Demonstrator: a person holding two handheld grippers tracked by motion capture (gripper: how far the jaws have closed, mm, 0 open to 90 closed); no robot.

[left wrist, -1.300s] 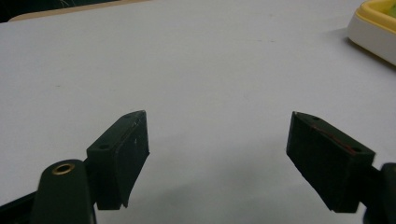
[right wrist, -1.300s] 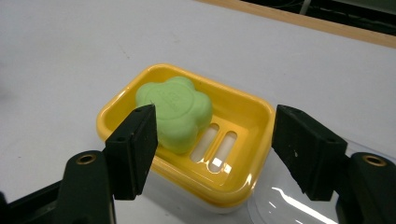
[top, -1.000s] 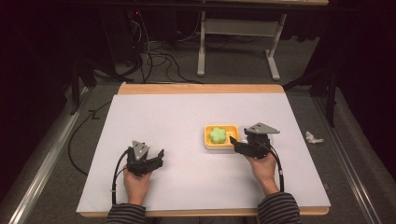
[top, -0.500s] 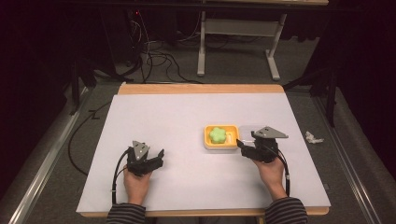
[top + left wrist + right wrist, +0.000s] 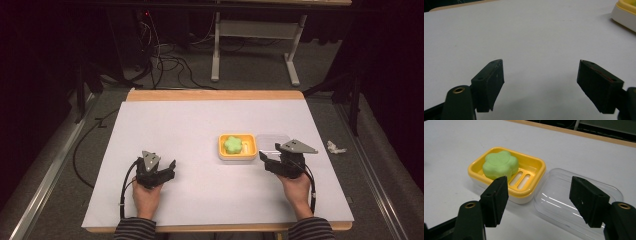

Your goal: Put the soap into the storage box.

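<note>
Your right tool (image 5: pixel 539 200), jaws apart and empty, hovers by the clear lid (image 5: pixel 576 197): a careless closing could skid it into the soap dish (image 5: pixel 534 182).

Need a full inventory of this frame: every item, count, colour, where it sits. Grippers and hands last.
soap dish: 1, yellow on white base, table right of centre
soap: 1, green, flower-shaped, in the dish
clear lid: 1, transparent, flat on the table beside the dish
table: 1, white top, wood edge
crumpled scrap: 1, white, floor right of the table
cables: several, black, floor beyond the table
left gripper: 1, black, open, over bare table
right gripper: 1, black, open, near dish and lid
hands: 2, striped sleeves
</note>
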